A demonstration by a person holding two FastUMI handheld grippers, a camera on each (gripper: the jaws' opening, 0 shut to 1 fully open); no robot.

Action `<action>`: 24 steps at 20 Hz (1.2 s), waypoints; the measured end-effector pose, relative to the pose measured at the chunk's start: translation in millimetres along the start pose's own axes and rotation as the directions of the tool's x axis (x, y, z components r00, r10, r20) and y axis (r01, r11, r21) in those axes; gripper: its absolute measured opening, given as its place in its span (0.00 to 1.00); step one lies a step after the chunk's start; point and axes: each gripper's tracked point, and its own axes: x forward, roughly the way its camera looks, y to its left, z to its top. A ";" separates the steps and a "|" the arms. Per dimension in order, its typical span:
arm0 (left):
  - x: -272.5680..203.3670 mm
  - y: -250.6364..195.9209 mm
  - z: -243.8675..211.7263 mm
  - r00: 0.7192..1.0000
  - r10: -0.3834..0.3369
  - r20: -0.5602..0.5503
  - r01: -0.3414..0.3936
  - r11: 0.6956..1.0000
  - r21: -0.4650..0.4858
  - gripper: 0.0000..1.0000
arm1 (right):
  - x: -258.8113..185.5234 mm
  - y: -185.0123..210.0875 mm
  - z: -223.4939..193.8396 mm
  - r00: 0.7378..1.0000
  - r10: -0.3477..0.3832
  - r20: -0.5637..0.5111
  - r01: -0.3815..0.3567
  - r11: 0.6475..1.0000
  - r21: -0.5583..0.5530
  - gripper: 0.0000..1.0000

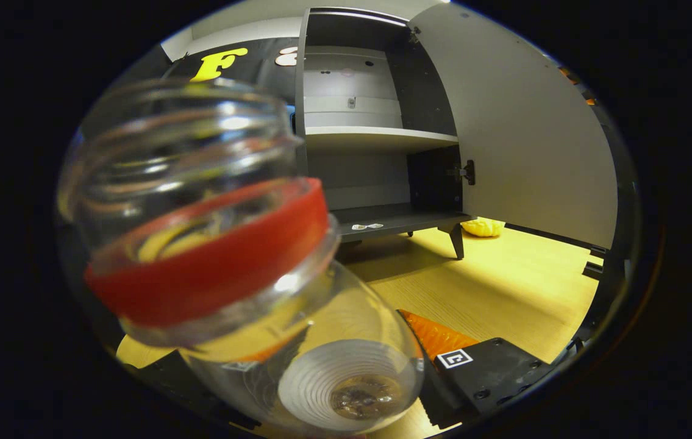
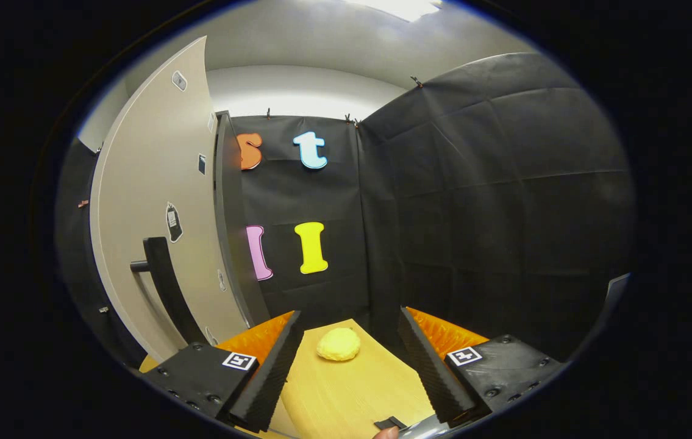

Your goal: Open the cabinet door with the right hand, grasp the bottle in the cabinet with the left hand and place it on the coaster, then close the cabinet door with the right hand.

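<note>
In the left gripper view, the left gripper (image 1: 346, 372) grips a clear glass bottle (image 1: 242, 256) with a red band, its fingers pressing on the lower body; the bottle tilts, mouth up and to the left, very close to the camera and above the wooden table (image 1: 504, 286). Beyond it, the cabinet (image 1: 376, 140) stands at the far side of the table on short legs, its door (image 1: 522, 134) swung wide open to the right. Its shelf and its bottom compartment are both bare, and open tabletop lies between the bottle and the cabinet's front edge.

In the right gripper view, the right gripper (image 2: 346, 366) is spread wide and holds nothing. The door's outer face with its dark handle (image 2: 163, 286) stands just to the left, apart from the fingers. A yellow lump (image 2: 338, 344) lies on the table ahead, near the black cloth wall (image 2: 492, 201).
</note>
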 end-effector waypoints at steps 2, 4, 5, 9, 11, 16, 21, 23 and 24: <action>4.1 -1.0 2.0 1.000 -0.001 -0.002 0.001 1.000 0.000 0.93 | 2.5 -0.7 -1.9 1.000 0.001 -0.004 -0.001 1.000 0.005 0.98; 5.5 -2.2 2.4 1.000 -0.001 -0.003 0.001 1.000 0.003 0.93 | 4.6 -1.2 -3.2 1.000 0.003 -0.008 -0.003 1.000 0.013 0.98; 5.7 -3.0 2.0 1.000 0.000 -0.004 0.000 1.000 0.004 0.93 | 5.1 -1.9 -3.6 1.000 0.004 -0.011 -0.004 1.000 0.015 0.98; 7.3 -3.5 2.1 1.000 0.005 -0.005 -0.005 1.000 0.003 0.93 | 6.4 -3.5 -5.2 1.000 0.007 -0.014 -0.006 1.000 0.019 0.98; 5.9 -2.9 2.4 1.000 0.007 -0.003 -0.007 1.000 0.000 0.94 | 7.4 -1.9 -6.0 1.000 0.011 -0.016 -0.011 1.000 0.021 0.98; 2.4 -3.8 18.0 1.000 0.005 0.017 -0.006 1.000 0.003 0.93 | 7.7 1.0 -5.7 1.000 0.020 -0.016 -0.020 1.000 0.022 0.98; 0.2 -3.4 45.2 0.999 -0.007 0.049 0.007 1.000 0.004 0.94 | 7.2 9.6 -5.3 0.999 0.042 -0.011 -0.042 0.999 0.014 0.98; -4.5 -1.2 53.1 0.998 -0.001 0.055 0.001 1.000 0.010 0.94 | 7.1 13.5 -3.6 0.999 0.052 -0.004 -0.052 0.999 0.013 0.98; -7.3 -0.7 56.4 0.998 0.000 0.057 -0.001 1.000 0.013 0.94 | 6.8 15.1 -2.7 0.998 0.056 -0.001 -0.056 0.998 0.012 0.98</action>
